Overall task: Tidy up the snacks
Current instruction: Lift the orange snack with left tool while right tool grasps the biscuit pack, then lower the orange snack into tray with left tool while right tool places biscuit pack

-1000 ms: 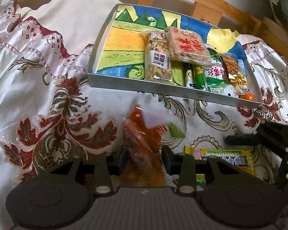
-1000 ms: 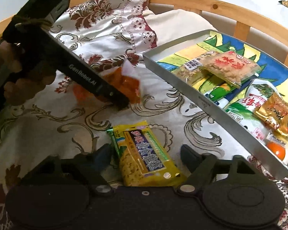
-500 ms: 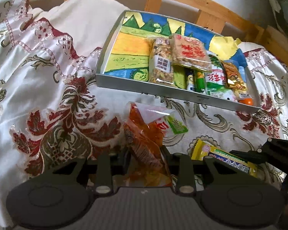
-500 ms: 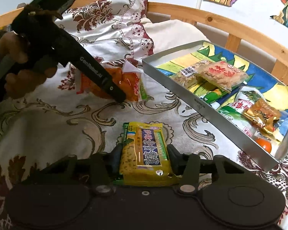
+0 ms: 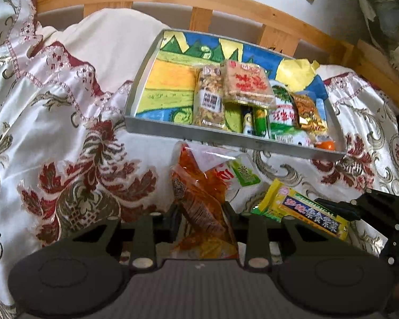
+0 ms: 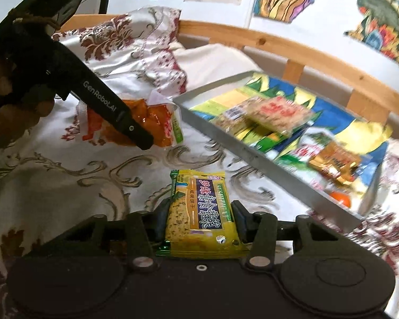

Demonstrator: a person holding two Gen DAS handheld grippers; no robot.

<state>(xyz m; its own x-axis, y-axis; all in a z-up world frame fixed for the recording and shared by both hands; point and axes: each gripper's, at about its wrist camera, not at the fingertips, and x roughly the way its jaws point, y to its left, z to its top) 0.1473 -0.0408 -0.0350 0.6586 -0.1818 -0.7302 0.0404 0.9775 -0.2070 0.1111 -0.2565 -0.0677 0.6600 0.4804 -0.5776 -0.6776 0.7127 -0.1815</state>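
One tray, grey-walled with a painted floor, sits at upper centre of the left wrist view on a patterned quilt. Its right half holds the snacks: a nut bag with a cracker pack overlapping it, green tubes partly under that pack, a white-green bag, a gold pack and an orange ball in the near right corner. The left half shows bare floor only.

Left gripper, bottom centre: jaws pinch an orange bag, whose lower end is cut off behind the gripper body. Right gripper, bottom centre of the right wrist view: jaws have just been closing and now clamp a yellow pack by its long sides; its near end is covered by the body.

In the right wrist view the tray contents are motion-blurred, labels unreadable. A hand at the left edge is cut off.
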